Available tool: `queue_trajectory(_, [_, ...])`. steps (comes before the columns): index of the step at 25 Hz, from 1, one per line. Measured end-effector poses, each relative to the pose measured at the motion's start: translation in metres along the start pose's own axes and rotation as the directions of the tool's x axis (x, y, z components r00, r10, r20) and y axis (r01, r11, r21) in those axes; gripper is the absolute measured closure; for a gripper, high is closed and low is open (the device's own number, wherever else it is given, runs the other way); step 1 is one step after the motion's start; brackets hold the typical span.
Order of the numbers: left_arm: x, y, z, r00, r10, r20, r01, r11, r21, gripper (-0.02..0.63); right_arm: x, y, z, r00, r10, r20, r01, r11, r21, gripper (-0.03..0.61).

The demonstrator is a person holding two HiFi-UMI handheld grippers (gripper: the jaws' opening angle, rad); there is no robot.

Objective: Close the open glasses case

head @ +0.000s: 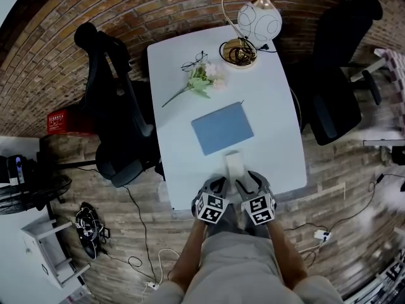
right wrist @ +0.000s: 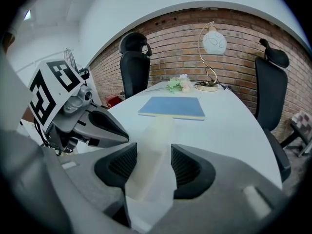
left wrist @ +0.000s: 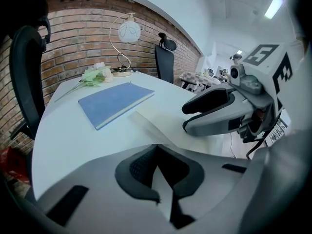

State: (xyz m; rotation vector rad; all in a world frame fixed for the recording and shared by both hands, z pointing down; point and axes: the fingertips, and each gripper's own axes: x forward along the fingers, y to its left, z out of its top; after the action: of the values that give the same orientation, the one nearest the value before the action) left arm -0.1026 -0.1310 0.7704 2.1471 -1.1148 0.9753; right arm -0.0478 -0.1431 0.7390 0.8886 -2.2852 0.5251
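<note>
A pale white glasses case [head: 233, 164] lies near the table's front edge, just in front of the blue notebook [head: 222, 128]. My right gripper [head: 250, 182] has the case [right wrist: 152, 145] between its two dark pads, which press against its sides. Whether its lid is up I cannot tell. My left gripper [head: 218, 183] sits close beside the right one on the left, its pads [left wrist: 141, 167] meeting at the tips with nothing between them. In the left gripper view the case [left wrist: 155, 118] shows as a blurred pale block next to the right gripper's finger [left wrist: 214, 101].
On the white table [head: 278, 106] farther back lie black-rimmed glasses [head: 193, 62], a flower sprig [head: 201, 80] and a gold lamp with a white globe [head: 258, 19]. Black office chairs stand at the left [head: 117, 106] and right [head: 338, 75]. Cables run over the floor.
</note>
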Motion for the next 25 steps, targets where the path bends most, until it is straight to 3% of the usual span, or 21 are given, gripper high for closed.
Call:
queue_trajectory(6, [-0.006, -0.002, 0.001, 1.0, 0.014, 0.01, -0.014, 1.0, 0.0, 0.611, -0.002, 0.001, 0.005, 1.0, 0.01, -0.01, -0.01, 0.999, -0.047, 0.356])
queue_trajectory(16, [-0.04, -0.007, 0.016, 0.994, 0.076, 0.073, -0.077, 0.997, 0.022, 0.611, -0.037, 0.003, 0.016, 0.997, -0.01, 0.072, 0.014, 0.998, -0.063, 0.356])
queue_trajectory(25, [-0.086, -0.032, 0.045, 0.964, 0.18, 0.198, -0.189, 0.981, 0.031, 0.611, -0.091, 0.003, 0.041, 0.98, -0.022, 0.197, 0.035, 0.997, -0.061, 0.356])
